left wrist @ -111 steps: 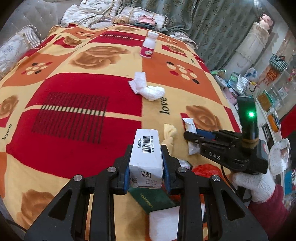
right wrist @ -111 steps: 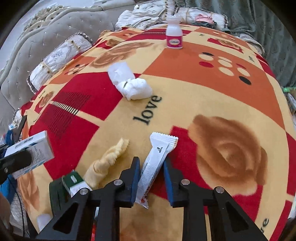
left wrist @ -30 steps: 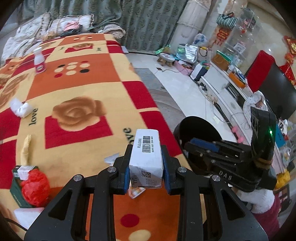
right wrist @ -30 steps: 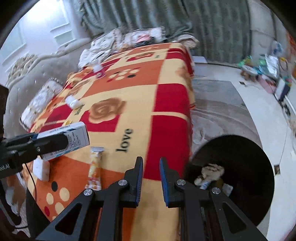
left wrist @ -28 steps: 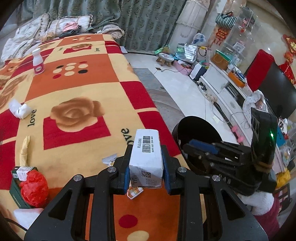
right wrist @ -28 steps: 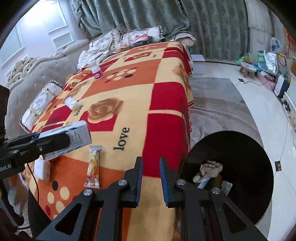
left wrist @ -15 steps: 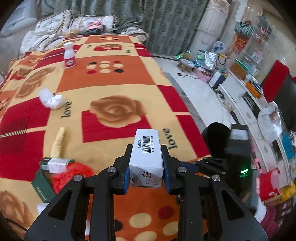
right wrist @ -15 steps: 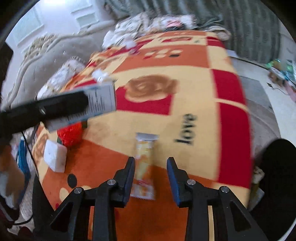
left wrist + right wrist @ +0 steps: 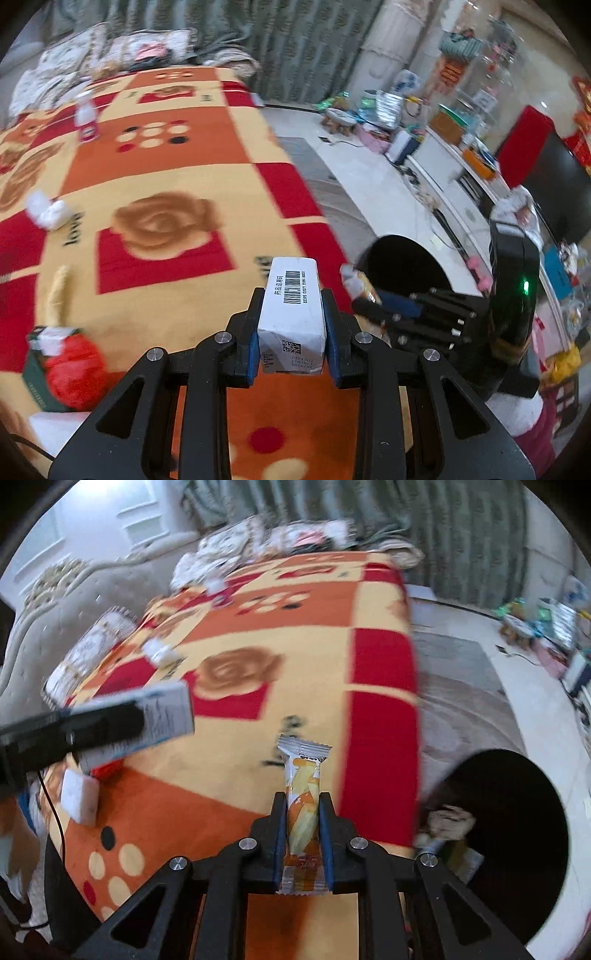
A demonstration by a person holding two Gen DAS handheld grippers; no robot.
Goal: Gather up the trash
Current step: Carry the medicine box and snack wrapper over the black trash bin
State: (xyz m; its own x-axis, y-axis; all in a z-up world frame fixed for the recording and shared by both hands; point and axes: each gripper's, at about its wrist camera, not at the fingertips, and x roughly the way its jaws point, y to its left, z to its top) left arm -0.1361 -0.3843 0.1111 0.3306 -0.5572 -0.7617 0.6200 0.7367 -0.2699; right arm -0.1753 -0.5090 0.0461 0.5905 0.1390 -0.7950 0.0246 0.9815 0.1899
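My left gripper [image 9: 291, 332] is shut on a white medicine box [image 9: 291, 314] with a barcode, held above the blanket's near end. My right gripper [image 9: 303, 834] is shut on an orange and yellow snack wrapper [image 9: 303, 801], held upright over the blanket edge. The black trash bin [image 9: 517, 805] stands on the floor to the right, with trash inside [image 9: 448, 821]. It also shows in the left wrist view [image 9: 402, 266], beyond the right gripper [image 9: 364, 295]. The left gripper and box show at left in the right wrist view [image 9: 147, 716].
On the patterned blanket [image 9: 166, 177] lie a crumpled tissue [image 9: 48, 214], a pink-labelled bottle [image 9: 86, 118], a yellow peel-like strip [image 9: 57, 291], a red bag over a green box [image 9: 70, 365] and a white block [image 9: 79, 801]. Floor clutter lies at right.
My right gripper has closed on the snack wrapper that lay on the blanket and lifted it. Both views have swung right, toward the bin. The left gripper still holds the box.
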